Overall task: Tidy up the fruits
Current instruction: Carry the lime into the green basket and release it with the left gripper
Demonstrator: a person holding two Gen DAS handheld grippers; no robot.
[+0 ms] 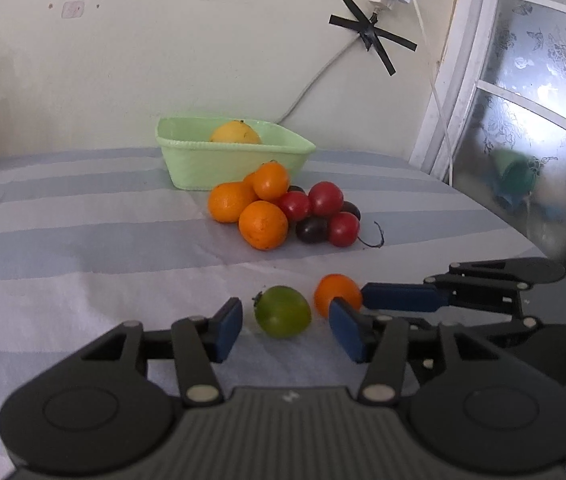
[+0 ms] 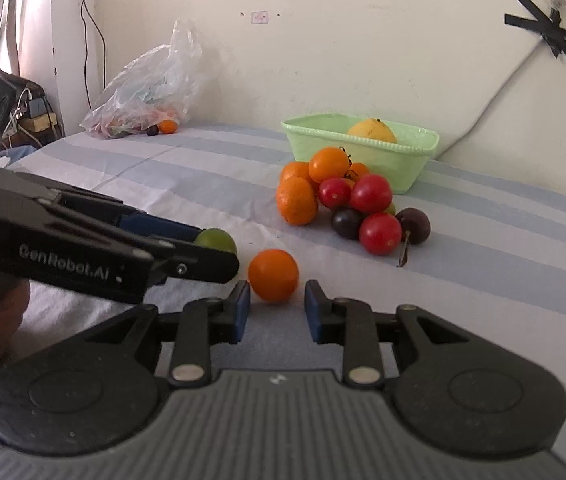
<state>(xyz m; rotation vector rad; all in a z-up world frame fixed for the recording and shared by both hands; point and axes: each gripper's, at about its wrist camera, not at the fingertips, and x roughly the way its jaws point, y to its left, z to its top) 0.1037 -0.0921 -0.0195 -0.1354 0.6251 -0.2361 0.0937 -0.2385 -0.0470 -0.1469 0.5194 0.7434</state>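
In the left wrist view, the left gripper (image 1: 285, 322) sits low in the centre of the frame with its blue pads parted, and a green fruit (image 1: 282, 311) lies on the striped cloth (image 1: 83, 240) between them; neither pad presses on it. Just to its right rests a small orange fruit (image 1: 337, 294), with the right gripper (image 1: 363, 300) reaching in from the right edge beside it.

In the right wrist view that same orange fruit (image 2: 273, 275) lies just ahead of the right gripper's (image 2: 276, 310) narrowly parted pads, not clamped. The left gripper (image 2: 219, 256) enters from the left edge, half hiding the green fruit (image 2: 217, 240).

A pile of oranges, red and dark fruits (image 1: 283, 210) sits mid-frame, right in front of a pale green basket (image 1: 235, 164) holding a yellow fruit (image 1: 235, 133). A plastic bag (image 2: 147, 88) leans on the wall at upper left
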